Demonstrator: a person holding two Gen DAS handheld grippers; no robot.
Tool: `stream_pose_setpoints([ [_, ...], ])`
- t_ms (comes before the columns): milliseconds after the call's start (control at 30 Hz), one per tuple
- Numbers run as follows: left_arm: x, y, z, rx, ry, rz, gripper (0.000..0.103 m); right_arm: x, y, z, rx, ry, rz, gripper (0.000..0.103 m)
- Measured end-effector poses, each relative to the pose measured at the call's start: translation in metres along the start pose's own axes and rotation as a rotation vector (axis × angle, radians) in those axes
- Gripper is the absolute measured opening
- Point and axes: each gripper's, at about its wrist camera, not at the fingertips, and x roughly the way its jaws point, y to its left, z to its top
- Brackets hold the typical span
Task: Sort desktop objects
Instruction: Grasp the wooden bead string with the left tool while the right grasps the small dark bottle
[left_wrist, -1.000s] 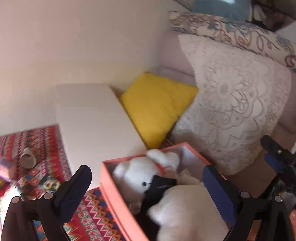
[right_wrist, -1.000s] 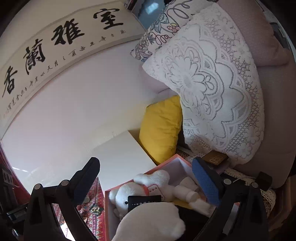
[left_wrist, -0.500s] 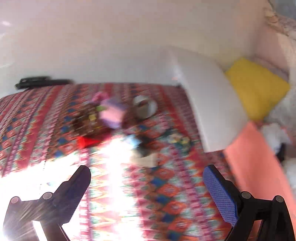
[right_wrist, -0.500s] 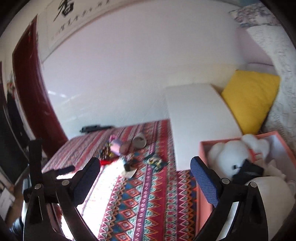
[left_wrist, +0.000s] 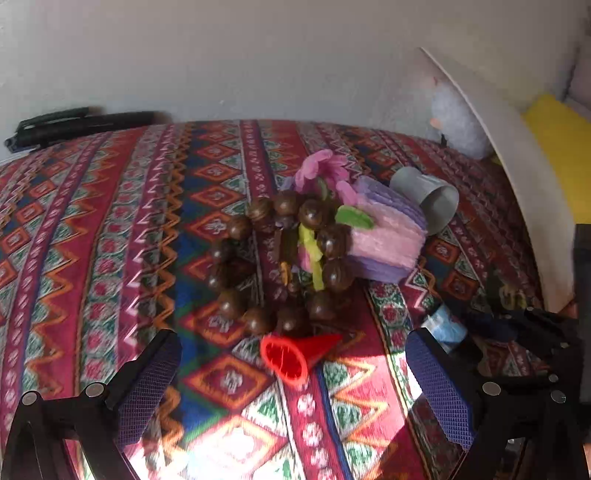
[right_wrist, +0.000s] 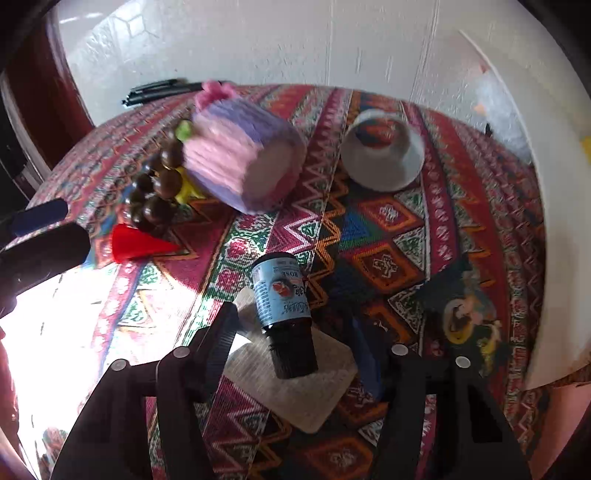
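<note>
Several things still lie unsorted on the table (left_wrist: 110, 229): bead bracelet (left_wrist: 273, 258), red cone (left_wrist: 295, 354), small bottle (right_wrist: 282, 295). Left claw (left_wrist: 291, 384) and right claw (right_wrist: 295, 339) gape apart, empty; the right straddles the bottle.

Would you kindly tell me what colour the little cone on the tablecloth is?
The cone is red, clearest in the left wrist view.

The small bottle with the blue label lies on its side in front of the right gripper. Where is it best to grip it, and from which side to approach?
Probably grip the small bottle across its blue-labelled body, one finger on each long side. It lies pointing along the right gripper, black cap nearest, partly on a pale card, already between the open fingers, so come straight forward and down from the cap end.
</note>
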Motion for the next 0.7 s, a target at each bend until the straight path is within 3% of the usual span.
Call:
stream_pose_setpoints([
  [67, 0.036, -0.006, 0.008, 0.047, 0.055, 0.034, 0.100, -0.005, -0.008, 0.002, 0.042, -0.009, 0.030, 0.026],
  [133, 0.048, -0.004, 0.010, 0.042, 0.077, 0.043, 0.092, -0.013, -0.021, -0.002, 0.111, -0.011, 0.093, 0.026],
  [167, 0.041, -0.001, 0.010, 0.018, 0.057, 0.026, 0.069, -0.023, -0.027, -0.006, 0.138, -0.022, 0.110, 0.026],
  [267, -0.001, 0.013, 0.010, -0.090, -0.020, -0.068, 0.036, -0.063, -0.043, -0.021, 0.189, -0.076, 0.138, 0.026],
  [333, -0.043, 0.013, 0.004, -0.093, -0.081, -0.074, 0.036, -0.090, -0.050, -0.034, 0.214, -0.107, 0.167, 0.026],
  [500, -0.132, -0.006, -0.022, -0.100, -0.148, -0.145, 0.036, -0.163, -0.056, -0.064, 0.247, -0.181, 0.223, 0.026],
  [567, -0.154, -0.021, -0.030, -0.070, -0.168, -0.115, 0.039, -0.195, -0.056, -0.075, 0.247, -0.224, 0.243, 0.026],
  [600, -0.160, -0.026, -0.033, -0.047, -0.168, -0.081, 0.047, -0.210, -0.056, -0.080, 0.246, -0.249, 0.248, 0.026],
  [633, -0.166, -0.032, -0.036, -0.023, -0.167, -0.048, 0.070, -0.222, -0.056, -0.085, 0.244, -0.273, 0.253, 0.026],
  [667, -0.164, -0.036, -0.036, -0.013, -0.162, -0.022, 0.083, -0.233, -0.055, -0.088, 0.247, -0.296, 0.257, 0.026],
  [700, -0.160, -0.040, -0.035, -0.005, -0.155, 0.002, 0.084, -0.244, -0.056, -0.091, 0.249, -0.316, 0.261, 0.026],
])
